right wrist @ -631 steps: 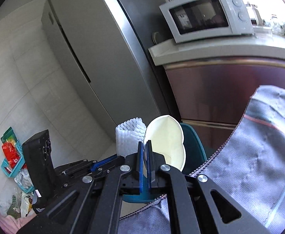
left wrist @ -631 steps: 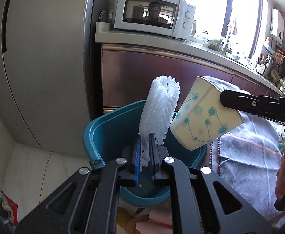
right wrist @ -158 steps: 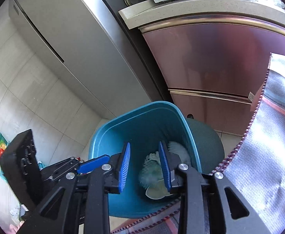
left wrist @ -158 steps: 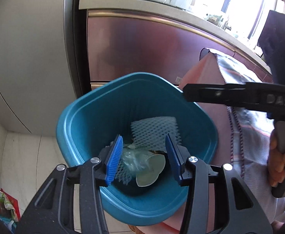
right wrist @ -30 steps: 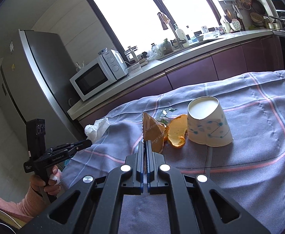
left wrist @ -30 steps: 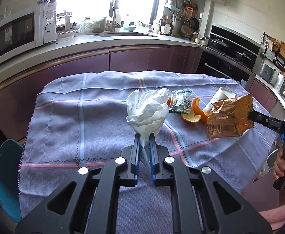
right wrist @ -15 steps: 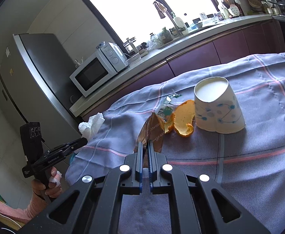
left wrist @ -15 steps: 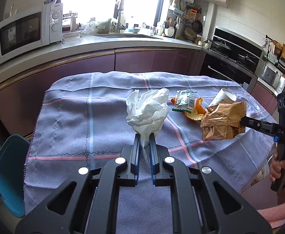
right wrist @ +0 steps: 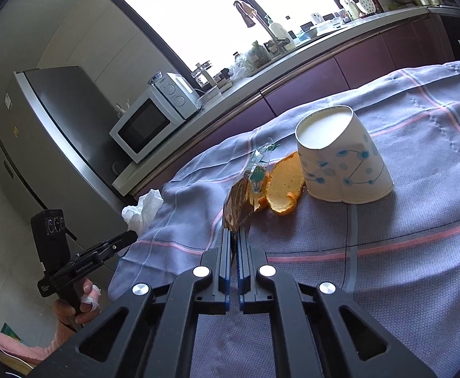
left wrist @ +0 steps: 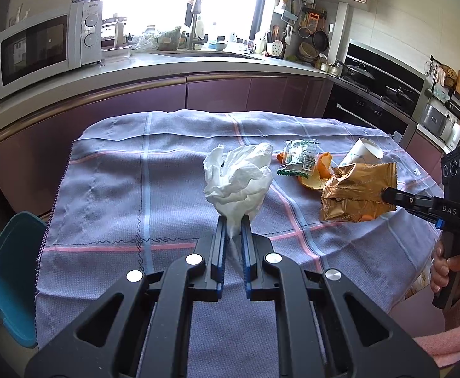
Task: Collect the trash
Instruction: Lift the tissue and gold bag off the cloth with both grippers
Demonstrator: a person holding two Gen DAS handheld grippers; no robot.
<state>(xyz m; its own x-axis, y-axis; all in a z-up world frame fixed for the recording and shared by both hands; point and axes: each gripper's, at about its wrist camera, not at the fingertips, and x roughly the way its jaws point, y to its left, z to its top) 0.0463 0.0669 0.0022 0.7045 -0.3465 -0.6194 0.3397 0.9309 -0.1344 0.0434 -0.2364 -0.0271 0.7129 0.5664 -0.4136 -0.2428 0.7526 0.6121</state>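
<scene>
The left gripper (left wrist: 233,220) is held closed, angled downward, its fingers (left wrist: 220,242) pinched together toward twelve o'clock. The right gripper (right wrist: 233,236) is likewise clamped tight. Each handle is gripped by a hand (left wrist: 447,271), with a pink sleeve (left wrist: 447,343) seen at five o'clock.

Each camera sat low and close above the table cloth (left wrist: 110,182). The left one looked across it toward the stove; the right one looked toward the microwave (right wrist: 148,123). Both saw the orange peel (right wrist: 285,186).
</scene>
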